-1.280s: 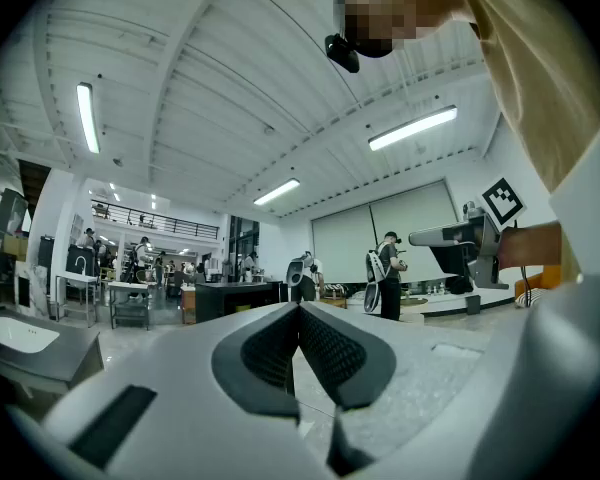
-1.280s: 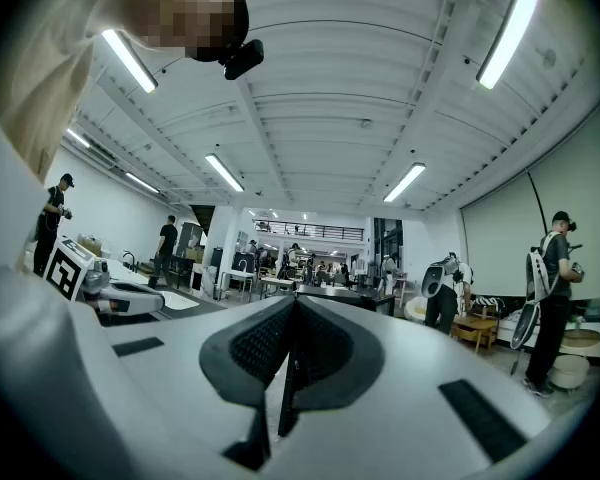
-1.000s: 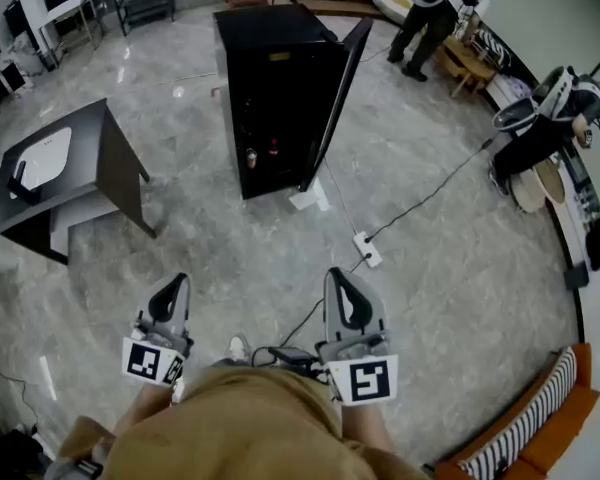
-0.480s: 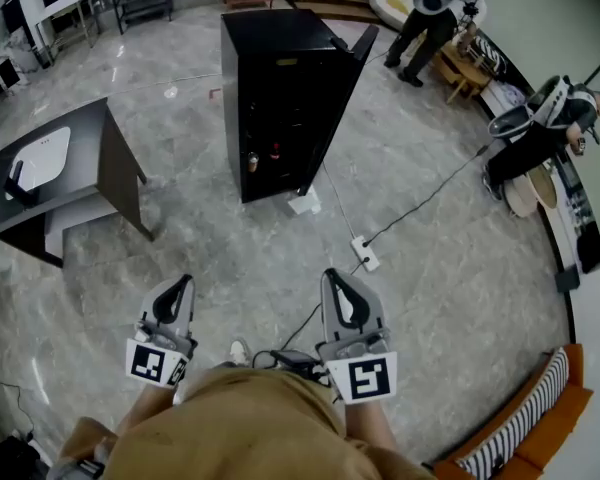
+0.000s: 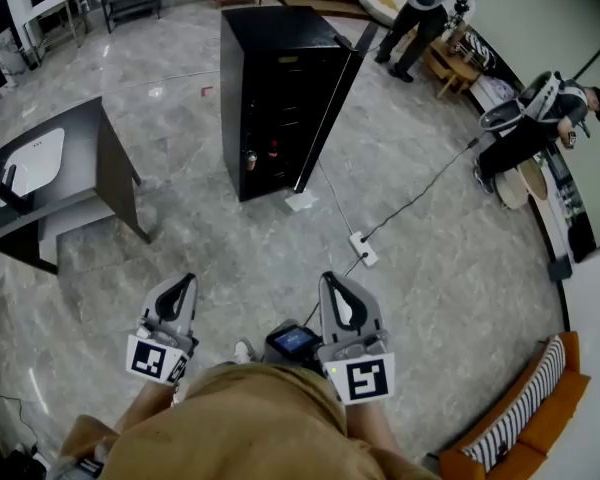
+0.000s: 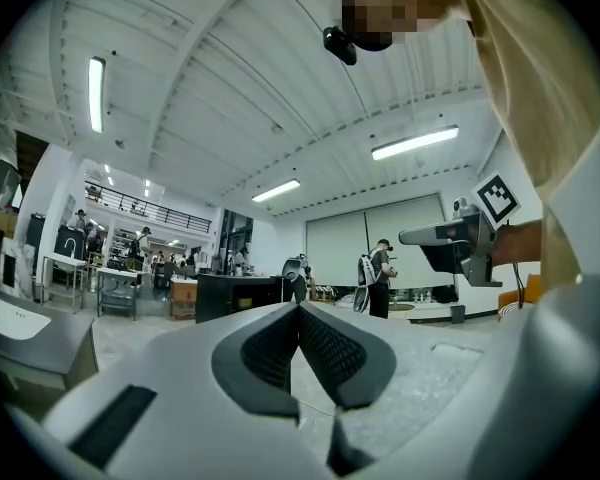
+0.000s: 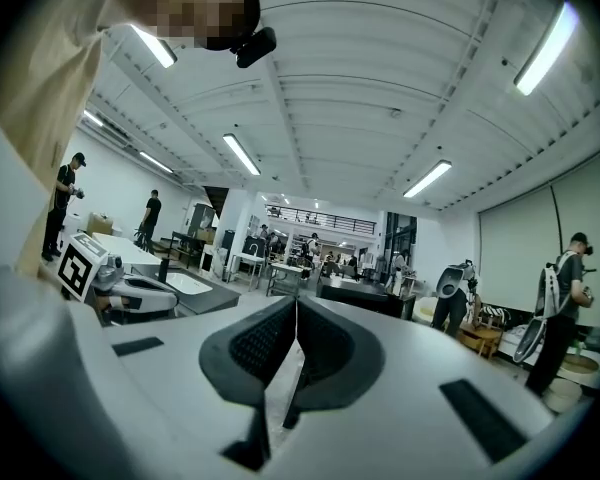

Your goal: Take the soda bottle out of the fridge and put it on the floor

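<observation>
A black fridge (image 5: 276,88) stands on the marble floor well ahead of me, its door (image 5: 330,103) swung open to the right. Two small bottles show on a low shelf inside, one with a pale cap (image 5: 251,158) and one reddish (image 5: 273,151); they are too small to tell which is the soda bottle. My left gripper (image 5: 184,282) and right gripper (image 5: 331,279) are held close to my waist, far from the fridge. Both are shut with nothing between the pads, as the left gripper (image 6: 299,312) and right gripper (image 7: 296,306) show in their own views. The fridge (image 6: 238,294) lies beyond the left jaws.
A dark side table (image 5: 110,158) with a white tray stands at the left. A power strip (image 5: 365,249) and its cable cross the floor right of the fridge, by a sheet of paper (image 5: 301,201). Two people (image 5: 418,16) (image 5: 528,128) are at the back right. An orange striped sofa (image 5: 525,423) sits bottom right.
The view has shifted slightly toward the fridge, whose door now looks edge-on. A dark device has appeared at my waist between the grippers. Both grippers stay shut in place.
</observation>
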`<state>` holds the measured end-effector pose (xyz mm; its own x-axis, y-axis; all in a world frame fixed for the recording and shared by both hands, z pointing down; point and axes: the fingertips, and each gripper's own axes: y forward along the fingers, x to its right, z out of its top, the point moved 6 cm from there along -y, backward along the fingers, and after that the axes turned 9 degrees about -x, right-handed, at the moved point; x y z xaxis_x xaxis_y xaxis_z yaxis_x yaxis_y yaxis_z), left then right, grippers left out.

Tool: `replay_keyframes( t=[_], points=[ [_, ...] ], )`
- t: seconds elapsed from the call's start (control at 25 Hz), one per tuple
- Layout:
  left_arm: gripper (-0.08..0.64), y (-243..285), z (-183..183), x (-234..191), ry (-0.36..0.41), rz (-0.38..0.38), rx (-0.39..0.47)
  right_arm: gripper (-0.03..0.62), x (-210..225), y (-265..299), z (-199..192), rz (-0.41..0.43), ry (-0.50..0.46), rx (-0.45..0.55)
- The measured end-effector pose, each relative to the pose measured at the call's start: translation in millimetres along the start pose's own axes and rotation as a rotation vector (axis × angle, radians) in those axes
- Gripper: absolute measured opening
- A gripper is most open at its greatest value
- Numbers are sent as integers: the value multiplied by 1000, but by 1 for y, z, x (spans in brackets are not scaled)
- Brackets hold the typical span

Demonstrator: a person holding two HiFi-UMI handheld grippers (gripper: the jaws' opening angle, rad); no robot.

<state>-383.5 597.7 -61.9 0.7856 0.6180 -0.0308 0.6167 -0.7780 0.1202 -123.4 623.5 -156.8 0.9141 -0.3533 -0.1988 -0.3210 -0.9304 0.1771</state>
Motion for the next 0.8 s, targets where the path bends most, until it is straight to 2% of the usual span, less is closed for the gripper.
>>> replay_keyframes(
  t=[0.24,0.48,0.6,0.8],
  points=[
    [2,11,7,-14,6,4,23,2,5,19,14,11,-4,33],
    [2,34,-7,-22,2,2,-24,2,20,47,7,37,48,61],
    [2,61,-10,-20,-8,-6,-47,2,44,66,-2,43,79,63],
    [2,130,-1,-7,37,-25,-64,2,103,108,-14,69,118,82]
  ],
)
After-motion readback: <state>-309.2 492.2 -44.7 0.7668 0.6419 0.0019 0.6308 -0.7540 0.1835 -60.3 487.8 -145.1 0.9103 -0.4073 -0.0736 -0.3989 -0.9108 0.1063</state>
